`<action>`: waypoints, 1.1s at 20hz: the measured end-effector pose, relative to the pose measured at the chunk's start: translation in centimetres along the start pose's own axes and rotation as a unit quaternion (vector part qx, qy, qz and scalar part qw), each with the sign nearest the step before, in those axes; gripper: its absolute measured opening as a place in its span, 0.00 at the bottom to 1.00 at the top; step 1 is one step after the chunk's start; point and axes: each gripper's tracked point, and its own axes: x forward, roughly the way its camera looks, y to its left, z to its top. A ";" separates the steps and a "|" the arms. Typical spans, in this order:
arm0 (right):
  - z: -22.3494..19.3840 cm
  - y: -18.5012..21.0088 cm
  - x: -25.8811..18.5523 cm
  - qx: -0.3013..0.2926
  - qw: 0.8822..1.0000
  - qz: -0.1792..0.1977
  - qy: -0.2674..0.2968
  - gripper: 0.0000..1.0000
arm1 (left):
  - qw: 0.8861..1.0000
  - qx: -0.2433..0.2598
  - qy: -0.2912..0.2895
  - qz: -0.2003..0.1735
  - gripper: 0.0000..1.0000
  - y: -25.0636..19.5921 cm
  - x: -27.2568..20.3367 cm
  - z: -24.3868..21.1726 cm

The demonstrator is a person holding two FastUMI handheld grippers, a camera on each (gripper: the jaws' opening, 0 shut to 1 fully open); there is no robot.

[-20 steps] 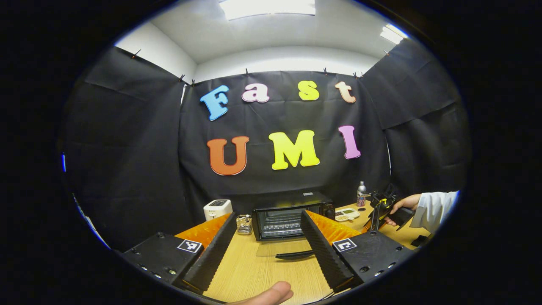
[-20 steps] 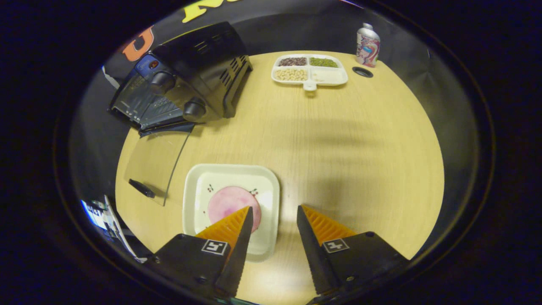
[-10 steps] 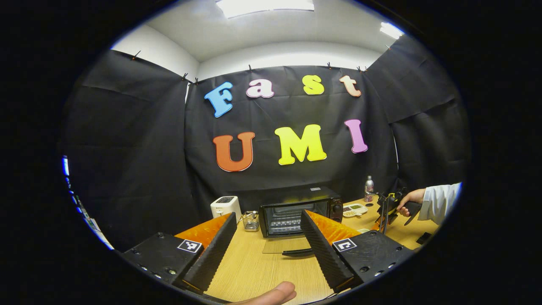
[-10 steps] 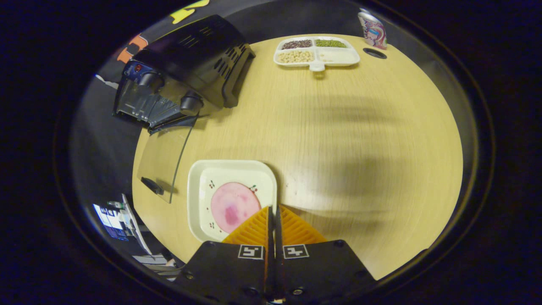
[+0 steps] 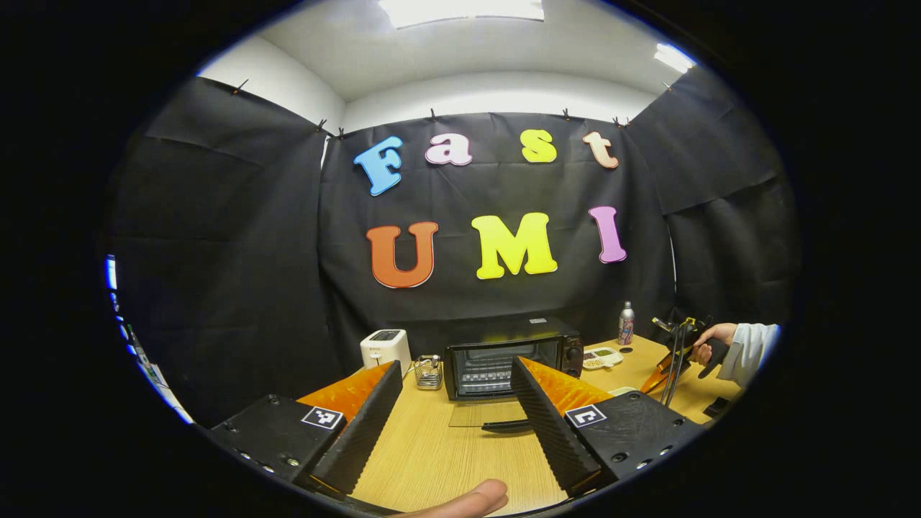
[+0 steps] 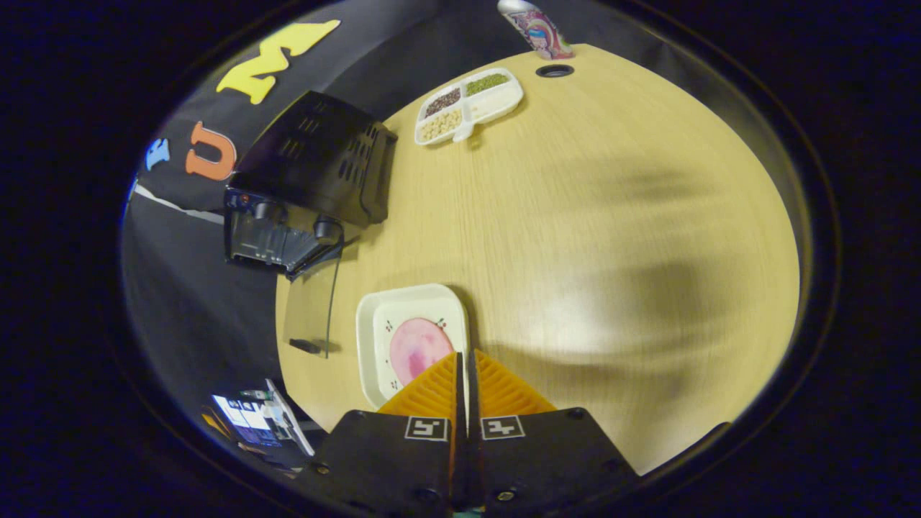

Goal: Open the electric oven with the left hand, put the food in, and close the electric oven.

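Observation:
The black electric oven (image 5: 504,356) stands at the back of the wooden table, its glass door (image 5: 482,414) folded down flat. My left gripper (image 5: 455,367) hovers open in front of it, nothing between its fingers. Seen from above in the right gripper view, the oven (image 6: 309,158) and its lowered door (image 6: 316,302) lie at the left. My right gripper (image 6: 464,356) is shut on the right rim of a white square plate (image 6: 368,324) that carries a pink slice of ham (image 6: 417,349). The plate hangs above the table with the gripper. A hand (image 5: 709,338) holds that gripper at the right.
A white toaster (image 5: 385,347) and a small wire basket (image 5: 430,370) stand left of the oven. A divided tray of beans (image 6: 468,104) and a printed can (image 6: 536,32) sit at the table's far side. A thumb (image 5: 468,500) shows at the bottom edge.
My right gripper closed on the plate's rim, then rose with the plate, so the table looks farther off. The left gripper drew back a little from the oven, still open.

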 end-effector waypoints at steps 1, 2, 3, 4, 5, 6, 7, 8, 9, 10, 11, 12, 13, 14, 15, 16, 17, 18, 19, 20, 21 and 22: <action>0.0 0.1 -0.6 0.002 1.000 0.004 -0.004 0.04 | 1.000 0.002 0.001 0.000 0.96 0.1 0.0 0.0; -0.3 0.3 -1.2 0.002 1.000 0.009 -0.006 0.04 | 1.000 0.004 0.002 0.000 0.96 0.2 -0.2 -0.1; -0.3 0.7 -1.8 0.000 1.000 0.015 -0.011 0.04 | 1.000 0.005 0.002 0.001 0.96 0.3 -0.1 -0.2; -0.4 1.0 -2.4 -0.002 1.000 0.018 -0.016 0.04 | 1.000 0.004 0.001 0.000 0.96 0.3 -0.1 -0.1; -0.3 1.5 -3.0 -0.005 1.000 0.022 -0.022 0.04 | 1.000 0.003 0.002 -0.001 0.96 0.4 -0.3 -0.2; -0.5 2.0 -3.5 -0.009 0.999 0.027 -0.026 0.04 | 1.000 0.001 0.003 0.000 0.96 0.6 -0.3 -0.4; -0.6 2.5 -4.1 -0.011 0.999 0.030 -0.030 0.04 | 1.000 0.000 0.004 0.000 0.96 0.8 -0.5 -0.4; -0.8 3.2 -4.4 -0.017 0.999 0.034 -0.034 0.00 | 1.000 0.000 0.003 -0.001 0.96 0.8 -0.6 -0.4; -1.0 3.9 -4.7 -0.022 0.998 0.038 -0.034 0.04 | 1.000 -0.001 0.003 -0.003 0.96 0.8 -0.5 -0.4; -1.2 4.7 -5.2 -0.027 0.998 0.043 -0.036 0.04 | 1.000 -0.001 0.004 -0.005 0.96 0.8 -0.5 -0.6; -1.3 5.3 -5.2 -0.035 0.998 0.047 -0.035 0.01 | 1.000 0.000 0.006 -0.006 0.96 0.6 -0.4 -0.8; -1.4 5.6 -5.3 -0.040 0.997 0.051 -0.034 0.00 | 1.000 0.001 0.007 -0.007 0.96 0.5 -0.5 -0.9; -1.3 5.9 -5.3 -0.040 0.997 0.053 -0.034 0.01 | 1.000 0.003 0.009 -0.008 0.96 0.4 -0.5 -1.0; -1.1 6.1 -5.1 -0.037 0.997 0.054 -0.034 0.04 | 1.000 0.006 0.011 -0.011 0.96 0.2 -0.4 -1.2; -0.8 5.7 -4.7 -0.040 0.998 0.045 -0.038 0.04 | 1.000 0.009 0.012 -0.012 0.96 0.0 -0.5 -1.3; -0.3 4.5 -4.1 -0.045 0.998 0.018 -0.043 0.00 | 1.000 0.011 0.012 -0.013 0.96 -0.2 -0.5 -1.4; -0.1 3.2 -3.2 -0.039 0.999 -0.006 -0.037 0.04 | 1.000 0.013 0.012 -0.016 0.96 -0.4 -0.5 -1.4; -0.4 2.4 -2.2 -0.026 0.999 -0.020 -0.019 0.00 | 1.000 0.013 0.013 -0.020 0.96 -0.7 -0.4 -1.6; -0.6 1.8 -1.2 -0.017 1.000 -0.022 -0.002 0.00 | 0.999 0.015 0.015 -0.025 0.96 -1.1 -0.3 -1.7; -0.7 1.1 -0.4 -0.011 1.000 -0.026 0.007 0.01 | 0.999 0.018 0.018 -0.029 0.96 -1.4 -0.2 -2.0; -0.6 0.2 0.4 -0.008 0.999 -0.031 0.009 0.01 | 0.999 0.021 0.019 -0.031 0.96 -1.5 -0.1 -2.2; -0.6 -0.1 1.1 -0.008 0.999 -0.032 0.012 0.01 | 0.999 0.025 0.020 -0.031 0.96 -1.6 -0.1 -2.3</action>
